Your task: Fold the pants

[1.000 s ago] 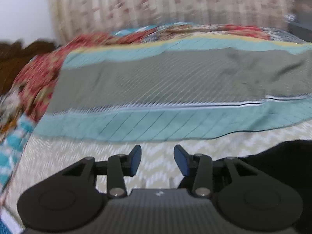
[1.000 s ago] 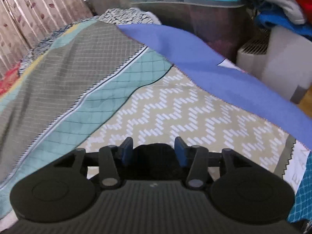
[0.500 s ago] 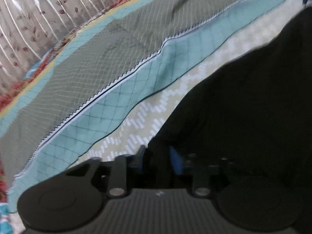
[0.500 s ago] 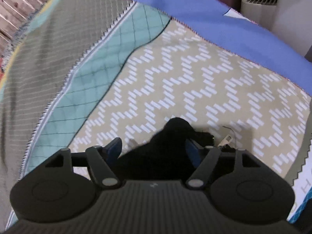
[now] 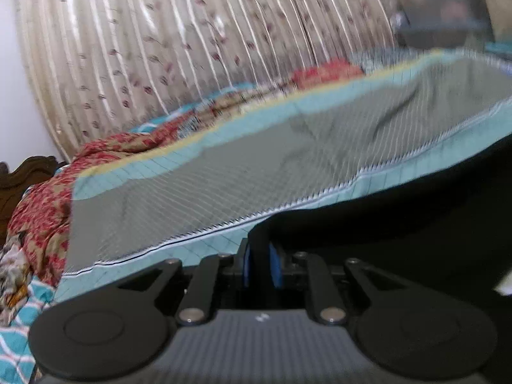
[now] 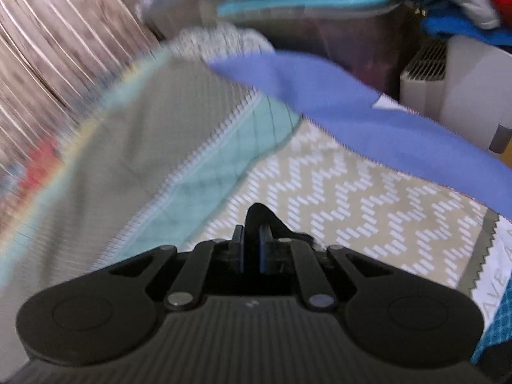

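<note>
The black pants (image 5: 400, 211) stretch from my left gripper (image 5: 260, 264) away to the right, lifted above the bed. The left gripper's blue pads are shut on an edge of the black fabric. In the right wrist view my right gripper (image 6: 252, 248) is shut on another bit of the black pants (image 6: 260, 214), which pokes up between the pads. The rest of the garment is hidden below that camera. Both views are blurred by motion.
The bed is covered by a quilt with grey (image 5: 224, 166) and teal bands (image 6: 208, 176) and a beige zigzag panel (image 6: 368, 192). A blue cloth (image 6: 352, 112) lies across the far right. Curtains (image 5: 192, 38) hang behind; storage bins (image 6: 320, 9) and a white appliance (image 6: 448, 86) stand at the right.
Both grippers closed on the black pants and lifted them off the zigzag panel. The left gripper swung back level toward the curtains; the right gripper's jaws went from wide open to shut.
</note>
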The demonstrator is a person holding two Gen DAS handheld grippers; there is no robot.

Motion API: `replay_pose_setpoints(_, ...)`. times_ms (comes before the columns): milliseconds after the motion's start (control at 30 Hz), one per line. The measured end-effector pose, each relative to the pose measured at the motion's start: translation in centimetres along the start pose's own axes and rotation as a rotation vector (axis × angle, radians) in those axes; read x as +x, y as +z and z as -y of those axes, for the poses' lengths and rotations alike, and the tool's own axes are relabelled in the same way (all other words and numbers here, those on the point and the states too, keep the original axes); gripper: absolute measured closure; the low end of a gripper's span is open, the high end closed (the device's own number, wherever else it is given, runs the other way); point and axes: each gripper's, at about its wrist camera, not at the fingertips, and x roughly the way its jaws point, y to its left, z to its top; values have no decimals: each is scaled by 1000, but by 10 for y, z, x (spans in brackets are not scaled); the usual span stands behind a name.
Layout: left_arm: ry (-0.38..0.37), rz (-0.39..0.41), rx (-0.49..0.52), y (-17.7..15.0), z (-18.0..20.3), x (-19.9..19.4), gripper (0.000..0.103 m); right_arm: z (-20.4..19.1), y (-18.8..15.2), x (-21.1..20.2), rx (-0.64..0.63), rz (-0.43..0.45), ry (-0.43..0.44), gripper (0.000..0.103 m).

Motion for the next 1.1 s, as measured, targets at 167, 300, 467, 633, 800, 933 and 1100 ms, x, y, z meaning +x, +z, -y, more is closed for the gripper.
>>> replay_pose_setpoints(167,-19,49,-50,-28,-5,-82,90,70,-13,-97,73,55,108,93)
replay_pose_setpoints(300,-44,33,-62,-67,9,-138,90,120,-54,-161,105,79,105,93)
replay_pose_setpoints(467,-98,-21,-64,-116,39,-191,90,194,-113,-206,199,89,33,93)
replay_pose_setpoints(633,-122,-144,-36,-162,62,-210,84,245,-166,-192,353,-20,-77,86)
replay_pose_setpoints(800,-146,-151,-106,-175,40,-240,72,264,-176,-209,478,64,-136,69)
replay_pose_setpoints(933,-131,-143,-328,-178,-16,-252,44,227,-165,-222,293,122,-86,69)
replay_pose_setpoints(1100,-193,-240,-668,-185,-78,-210,23,148,-185,-201,76,32,85,67)
